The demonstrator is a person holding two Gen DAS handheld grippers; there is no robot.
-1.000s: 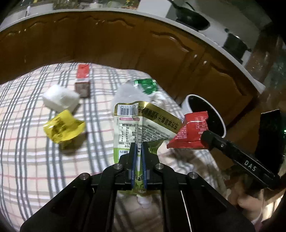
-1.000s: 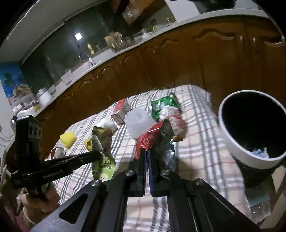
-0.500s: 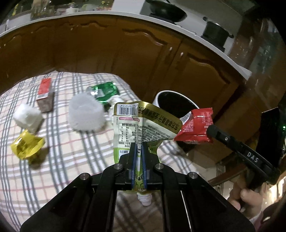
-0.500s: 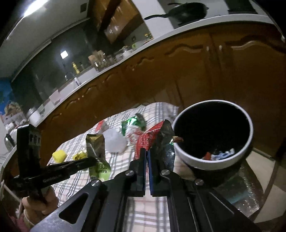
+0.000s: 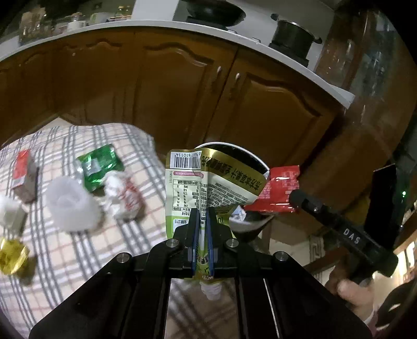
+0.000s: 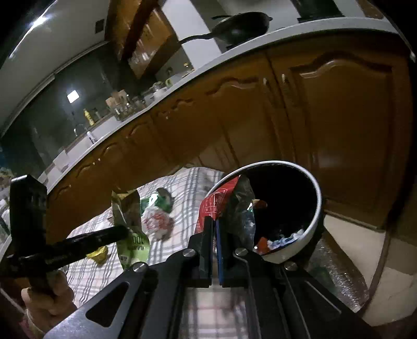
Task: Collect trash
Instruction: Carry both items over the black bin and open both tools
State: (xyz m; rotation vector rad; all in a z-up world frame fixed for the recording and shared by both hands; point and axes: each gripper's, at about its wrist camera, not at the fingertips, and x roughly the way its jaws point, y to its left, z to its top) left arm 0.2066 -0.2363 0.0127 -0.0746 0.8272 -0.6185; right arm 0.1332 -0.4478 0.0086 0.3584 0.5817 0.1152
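Brown wood cabinets [image 5: 161, 86] run along the back, a black wok [image 6: 239, 24] and pot [image 5: 293, 39] up on the white counter [image 5: 299, 65].

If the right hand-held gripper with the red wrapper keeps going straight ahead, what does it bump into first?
Probably the trash bin. The right hand-held gripper, shut on the red wrapper, points at its dark opening, so the wrapper would likely meet the rim or go in first. Depth is hard to judge.
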